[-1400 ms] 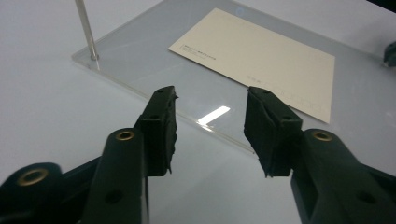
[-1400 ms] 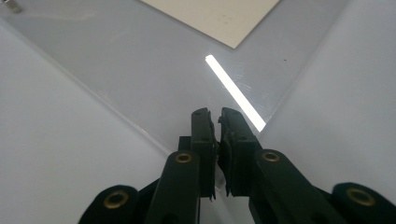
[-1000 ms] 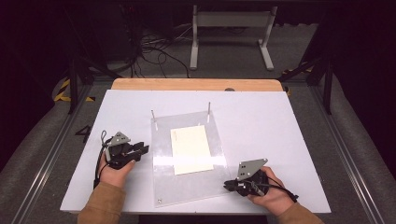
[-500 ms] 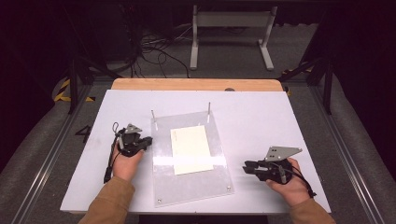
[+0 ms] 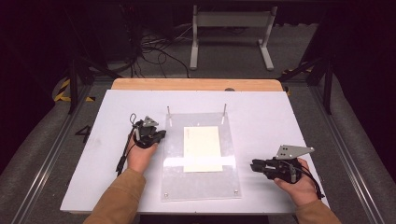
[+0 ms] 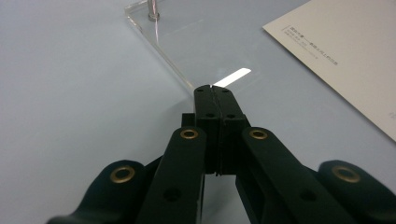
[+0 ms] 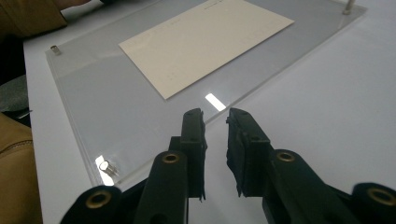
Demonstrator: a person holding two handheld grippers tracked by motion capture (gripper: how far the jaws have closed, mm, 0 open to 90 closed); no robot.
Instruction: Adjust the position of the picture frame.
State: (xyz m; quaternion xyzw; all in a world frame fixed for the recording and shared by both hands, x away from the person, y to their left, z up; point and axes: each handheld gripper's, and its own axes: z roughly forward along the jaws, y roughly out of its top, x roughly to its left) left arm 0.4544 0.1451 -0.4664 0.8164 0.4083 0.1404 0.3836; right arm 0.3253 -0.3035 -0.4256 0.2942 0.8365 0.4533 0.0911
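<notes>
Desk (image 5: 280,116), white, seen from the high view: clear plastic sheet (image 5: 201,186) lies flat at its middle, cream paper card (image 5: 202,148) lying at the sheet's centre, a short metal post at each corner. Left claw (image 5: 161,135) sits just off the sheet's left edge, held in a hand with a tan sleeve. Right claw (image 5: 254,166) sits just off the sheet's right edge, low on that side, pointing toward it.

Left gripper view: left claw (image 6: 214,88) fully closed, jaws pressed together with nothing between them, tips at the edge of the clear plastic sheet (image 6: 196,37). Paper card (image 6: 345,51) lies to the right, corner post beyond.

Right gripper view: right claw (image 7: 215,114) narrowly parted, gap empty, tips just short of the sheet's (image 7: 93,98) edge, not touching it. Paper card (image 7: 205,42) lies beyond, well apart from the tips.
</notes>
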